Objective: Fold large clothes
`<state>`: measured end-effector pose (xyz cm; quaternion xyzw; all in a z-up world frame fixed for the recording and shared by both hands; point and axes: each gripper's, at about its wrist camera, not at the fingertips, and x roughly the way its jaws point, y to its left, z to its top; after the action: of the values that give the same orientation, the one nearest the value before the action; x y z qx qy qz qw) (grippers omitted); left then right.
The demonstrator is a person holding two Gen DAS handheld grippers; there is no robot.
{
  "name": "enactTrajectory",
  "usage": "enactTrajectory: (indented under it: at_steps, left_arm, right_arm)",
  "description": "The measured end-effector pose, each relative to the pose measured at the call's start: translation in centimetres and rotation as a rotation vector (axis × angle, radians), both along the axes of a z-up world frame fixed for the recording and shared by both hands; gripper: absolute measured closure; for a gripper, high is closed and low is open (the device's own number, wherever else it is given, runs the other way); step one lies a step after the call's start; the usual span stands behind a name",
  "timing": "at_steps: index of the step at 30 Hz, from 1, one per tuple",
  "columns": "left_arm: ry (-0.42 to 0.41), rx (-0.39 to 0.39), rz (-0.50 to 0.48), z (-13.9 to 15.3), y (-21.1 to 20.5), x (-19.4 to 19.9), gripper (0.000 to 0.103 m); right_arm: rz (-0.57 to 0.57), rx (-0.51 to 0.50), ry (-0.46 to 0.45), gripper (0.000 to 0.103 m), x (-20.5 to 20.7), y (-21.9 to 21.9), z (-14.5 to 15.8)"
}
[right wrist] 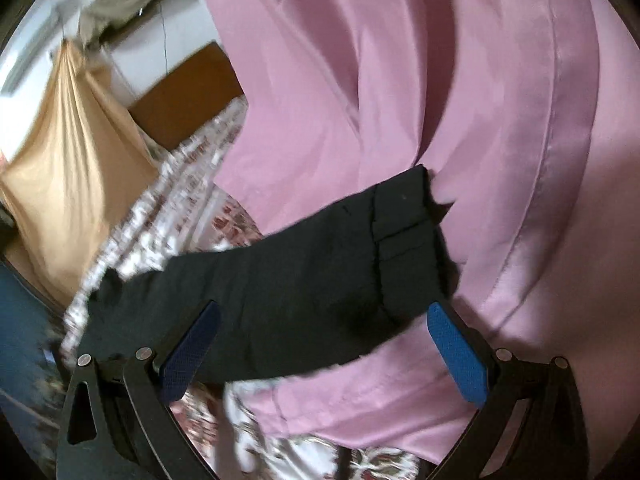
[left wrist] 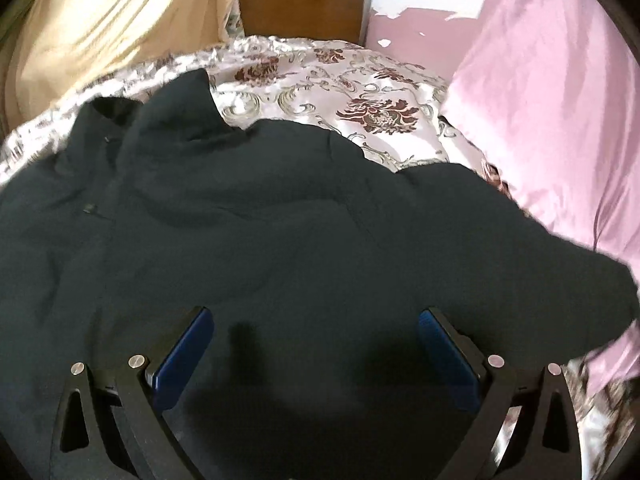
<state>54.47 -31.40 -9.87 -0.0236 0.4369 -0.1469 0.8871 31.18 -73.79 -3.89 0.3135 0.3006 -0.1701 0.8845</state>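
Observation:
A large dark jacket point(left wrist: 248, 236) lies spread on a floral bedspread point(left wrist: 340, 80), its collar at the upper left. My left gripper point(left wrist: 316, 316) hovers open above the jacket's body, its blue pads wide apart with nothing between them. In the right wrist view the jacket's sleeve point(right wrist: 304, 276) stretches across, its cuff resting against a pink quilt point(right wrist: 460, 100). My right gripper point(right wrist: 324, 312) is open over the sleeve, one pad on each side of it, not closed on the cloth.
The pink quilt point(left wrist: 552, 120) is piled along the right side of the bed. A wooden headboard point(left wrist: 300, 4) and a beige curtain point(left wrist: 104, 28) stand at the far end. The floral bedspread point(right wrist: 168, 184) shows left of the sleeve.

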Motion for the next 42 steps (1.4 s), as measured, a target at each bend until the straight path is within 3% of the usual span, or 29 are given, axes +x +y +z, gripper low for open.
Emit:
enactTrajectory:
  at_steps: [4,6,11,14,17,19,22,23,27,32,37,42]
  left_arm:
    - [0.04,0.034,0.038,-1.6,-0.7,1.7,0.0]
    - [0.062,0.057,0.045,-2.9,-0.9,2.0,0.0]
    - [0.039,0.114,0.044,-4.1,-1.6,1.8,0.0]
    - [0.042,0.127,0.044,-4.7,-1.7,1.8,0.0]
    - [0.038,0.149,0.046,-5.1,-2.0,1.7,0.0]
    - [0.044,0.166,0.045,-5.2,-2.3,1.8,0.0]
    - [0.065,0.167,0.035,-5.1,-2.2,2.1,0.0]
    - [0.075,0.16,0.029,-5.1,-2.0,2.3,0.0]
    - [0.117,0.116,-0.036,-3.9,-0.8,2.3,0.0]
    - [0.15,0.033,-0.056,-1.6,3.6,0.6,0.0]
    - [0.136,0.007,-0.097,1.8,10.4,-2.3,0.0]
    - [0.128,-0.028,-0.078,4.8,18.8,-5.0,0.0]
  right_arm:
    - [-0.032,0.07,-0.027,0.001,1.2,-0.5,-1.2]
    - [-0.073,0.065,0.028,0.004,2.0,-0.5,-1.9]
    - [-0.127,0.14,0.07,0.005,3.0,0.9,-4.1]
    - [-0.137,0.129,0.075,0.005,3.6,1.5,-5.0]
    - [-0.188,0.132,0.034,0.028,3.8,1.3,-5.7]
    - [-0.233,0.152,0.013,0.06,3.5,0.7,-6.1]
    - [-0.275,0.161,-0.007,0.081,3.4,0.5,-6.5]
    - [-0.268,0.155,-0.016,0.084,3.7,0.8,-6.4]
    - [-0.223,0.061,-0.058,0.088,3.9,2.6,-3.6]
    - [-0.081,-0.124,-0.14,0.089,5.0,8.0,2.8]
    - [0.128,-0.279,-0.228,0.089,8.0,17.2,8.7]
    - [0.324,-0.333,-0.284,0.089,10.2,26.2,12.0]
